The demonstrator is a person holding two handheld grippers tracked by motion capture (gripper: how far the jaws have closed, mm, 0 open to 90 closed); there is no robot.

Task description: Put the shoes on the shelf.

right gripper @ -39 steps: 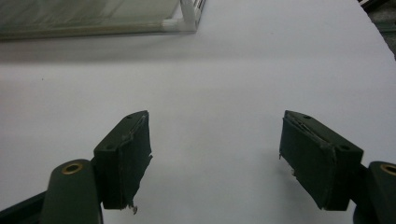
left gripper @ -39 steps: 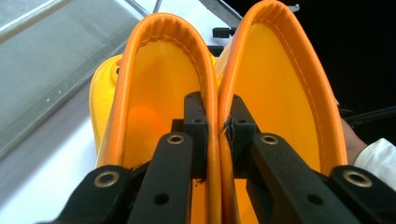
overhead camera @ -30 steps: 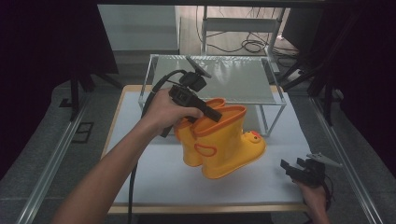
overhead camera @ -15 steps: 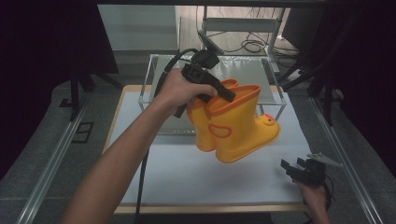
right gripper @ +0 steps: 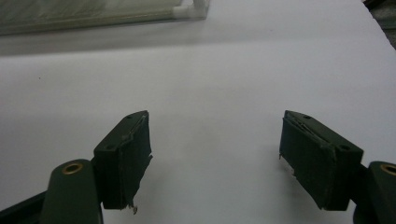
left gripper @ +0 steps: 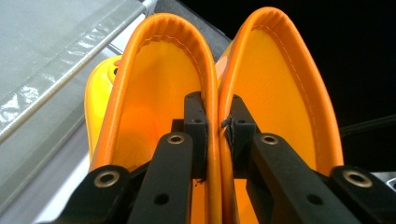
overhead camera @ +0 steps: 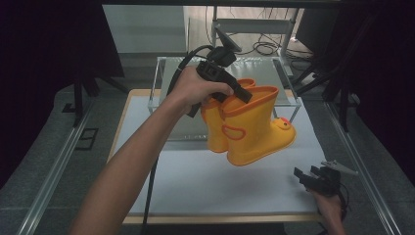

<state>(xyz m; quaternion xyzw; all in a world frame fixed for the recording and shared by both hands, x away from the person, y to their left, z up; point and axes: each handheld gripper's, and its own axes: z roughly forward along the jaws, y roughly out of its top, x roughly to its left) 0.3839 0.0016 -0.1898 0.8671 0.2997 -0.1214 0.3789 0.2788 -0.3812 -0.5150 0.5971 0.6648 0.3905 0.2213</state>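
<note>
Orange-rimmed yellow boots (overhead camera: 249, 129) empty, adjoining rims pinched by left gripper (overhead camera: 230, 90); right gripper (overhead camera: 313, 177) spread.

Left tool: my matte black two-jaw left gripper (overhead camera: 235, 90), centre of the high view, with a boxy body and a small dark camera block on top.
Left cable: my thick black rubber cable (overhead camera: 149, 188) trails off it toward the lower left of the frame.
Left jaws: in my left gripper view, flat black arms with brass-ringed pivot holes and plain screw holes, ending in blocky black pads (left gripper: 194, 122).
Right tool: my black right gripper (overhead camera: 313, 177), lower right, topped by a grey three-cornered plate.
Right pads: dark green-black rectangular pads (right gripper: 125, 156), frayed at the edges.
Sleeves: both my forearms bare.
</note>
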